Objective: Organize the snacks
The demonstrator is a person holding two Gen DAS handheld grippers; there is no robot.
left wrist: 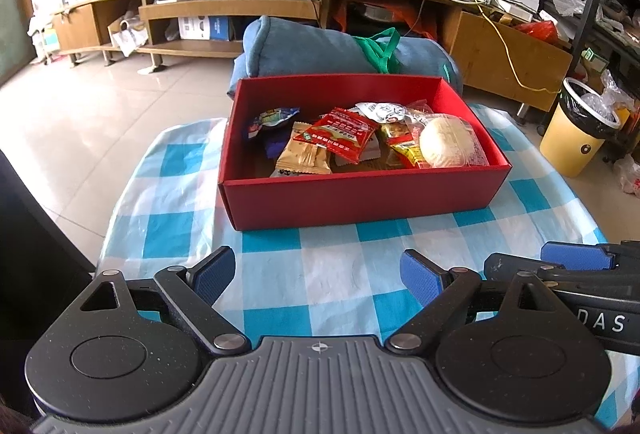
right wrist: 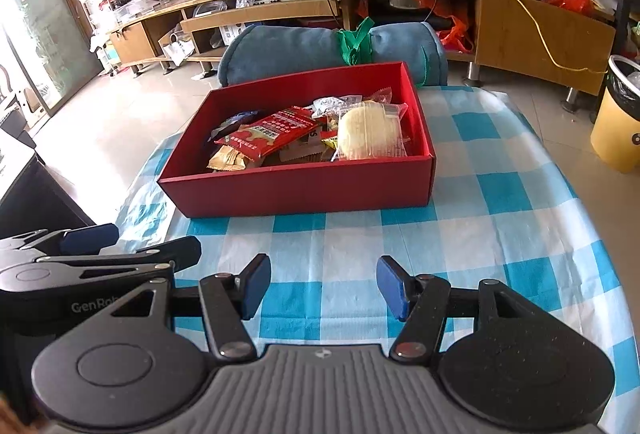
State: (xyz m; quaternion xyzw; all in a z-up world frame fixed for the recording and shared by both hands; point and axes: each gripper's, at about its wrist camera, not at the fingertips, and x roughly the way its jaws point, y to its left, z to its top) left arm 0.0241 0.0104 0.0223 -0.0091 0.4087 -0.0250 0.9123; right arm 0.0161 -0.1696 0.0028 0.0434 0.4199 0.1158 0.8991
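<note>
Left wrist view: the shallow red cardboard box [left wrist: 362, 194] of wrapped snacks [left wrist: 352, 138] sits dead ahead on the checked-cloth bench [left wrist: 280, 274], long axis crosswise. Both the left hand-held gripper [left wrist: 320, 272] and the right hand-held gripper [right wrist: 322, 286] gape wide, empty, roughly equally near.

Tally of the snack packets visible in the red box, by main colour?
In the red cardboard box:
Red foil packets: 1
Tan wafer packets: 1
Dark blue packets: 1
Clear-wrapped pale round cakes: 1
Silver-white packets: 1
Yellow-red packets: 1
Total: 6 visible; more partly buried.
</note>
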